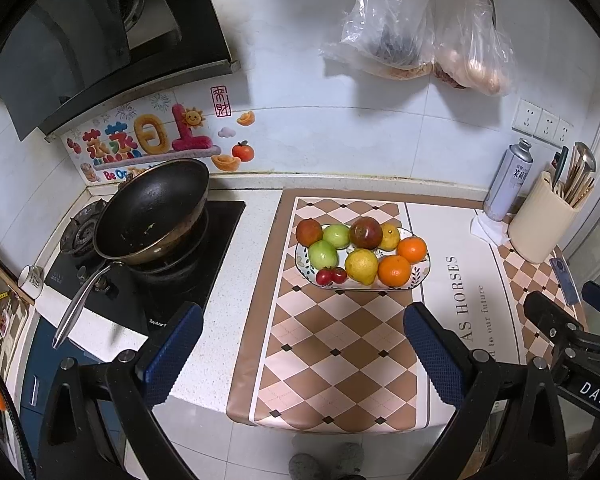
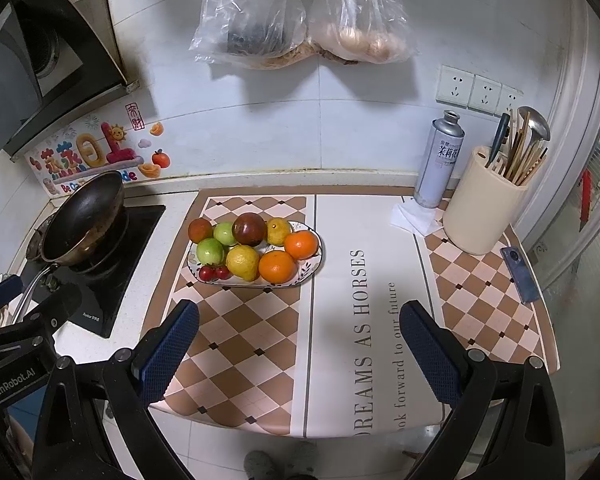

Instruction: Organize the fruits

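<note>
A patterned oval plate (image 1: 420,266) (image 2: 314,266) sits on a checked mat and holds several fruits: two oranges (image 1: 394,271) (image 2: 277,267), two green guavas (image 1: 323,254) (image 2: 210,251), yellow lemons (image 1: 361,266) (image 2: 242,262), dark red fruits (image 1: 365,233) (image 2: 249,229) and small red tomatoes (image 1: 331,276) (image 2: 214,273). My left gripper (image 1: 300,354) is open and empty, held near the counter's front edge, short of the plate. My right gripper (image 2: 298,350) is open and empty, to the right of the plate.
A black wok (image 1: 152,212) (image 2: 85,218) sits on the stove at left. A spray can (image 2: 438,160) (image 1: 507,180), a cream utensil holder (image 2: 482,212) (image 1: 542,226) and a phone (image 2: 520,274) stand at right. Plastic bags (image 2: 300,16) hang on the wall.
</note>
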The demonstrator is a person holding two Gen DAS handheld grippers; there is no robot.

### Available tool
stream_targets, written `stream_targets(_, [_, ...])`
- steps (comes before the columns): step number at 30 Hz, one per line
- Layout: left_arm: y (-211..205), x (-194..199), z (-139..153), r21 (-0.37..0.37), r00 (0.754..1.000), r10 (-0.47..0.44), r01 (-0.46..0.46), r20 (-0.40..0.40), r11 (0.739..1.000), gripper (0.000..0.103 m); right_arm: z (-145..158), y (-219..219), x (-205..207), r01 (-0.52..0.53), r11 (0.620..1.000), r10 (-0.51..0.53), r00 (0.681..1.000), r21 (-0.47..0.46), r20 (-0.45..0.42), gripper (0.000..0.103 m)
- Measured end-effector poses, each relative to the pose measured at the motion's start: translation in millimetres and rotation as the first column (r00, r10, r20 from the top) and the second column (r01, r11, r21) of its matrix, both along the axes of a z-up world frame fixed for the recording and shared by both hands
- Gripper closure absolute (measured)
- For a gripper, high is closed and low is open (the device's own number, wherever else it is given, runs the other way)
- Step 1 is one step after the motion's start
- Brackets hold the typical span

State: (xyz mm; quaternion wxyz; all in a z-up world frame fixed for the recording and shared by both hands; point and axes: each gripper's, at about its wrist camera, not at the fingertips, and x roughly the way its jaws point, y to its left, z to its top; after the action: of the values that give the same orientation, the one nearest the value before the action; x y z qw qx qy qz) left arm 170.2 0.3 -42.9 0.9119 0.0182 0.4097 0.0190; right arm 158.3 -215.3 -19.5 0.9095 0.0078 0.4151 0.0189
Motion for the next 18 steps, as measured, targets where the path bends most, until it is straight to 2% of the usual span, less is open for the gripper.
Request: stream_targets(18, [0.5,-2.4,-1.2,0.0,1.0,0.0,0.0,0.003,1.0,0.0,-1.7,0.9,-2.5,-0.001,1.0,0.001,1.0,0.0,-0.003,0.001])
